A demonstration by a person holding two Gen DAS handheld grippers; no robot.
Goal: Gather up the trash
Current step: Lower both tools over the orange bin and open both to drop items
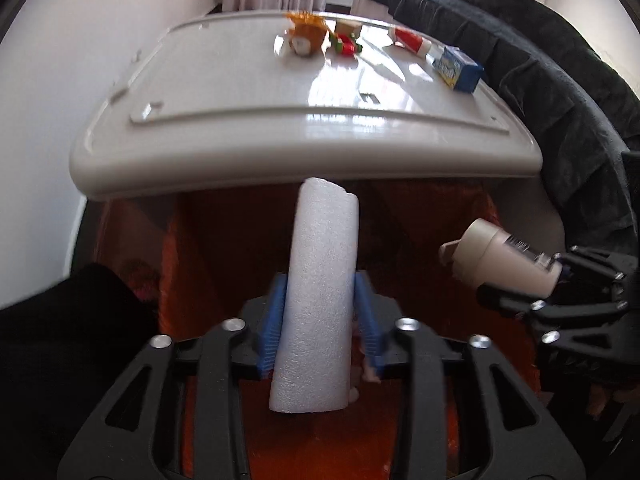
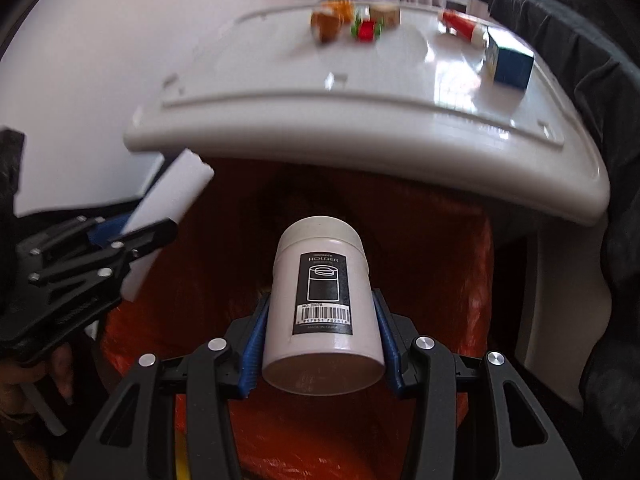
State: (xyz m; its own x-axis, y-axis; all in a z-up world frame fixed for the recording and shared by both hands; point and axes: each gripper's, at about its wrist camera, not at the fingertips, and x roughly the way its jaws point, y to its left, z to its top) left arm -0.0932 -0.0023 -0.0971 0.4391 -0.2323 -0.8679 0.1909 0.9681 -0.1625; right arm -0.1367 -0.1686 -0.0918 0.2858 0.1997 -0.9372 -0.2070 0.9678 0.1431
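Foam roll (image 1: 320, 292), white, upright between the blue pads of the left hand-held gripper (image 1: 320, 280), pressed on both sides, so grasped and not yet dropped. Beside it, white canister (image 2: 324, 300) with a barcode label, clenched across its body by the right hand-held gripper (image 2: 320, 300), base toward the camera. Both pieces above the orange bag (image 2: 460, 280) lining a bin tucked under the near edge of the white counter (image 1: 280, 152).

Probably the drop-off step. To do it well: bring each piece fully over the bag's mouth, clear of the counter's near edge, before opening. Tip the foam roll down, since, being light, likely to catch on the rim or bounce out. Let go of the two apart, keeping them from knocking each other. Open wide for the canister; probably heavier and prone to rolling off the pads sideways.

Left on the counter toward its far edge: orange toy (image 1: 306, 36) and red-and-white tube (image 1: 412, 42); blue box (image 1: 460, 68) by the right edge. Seemingly next for collecting.
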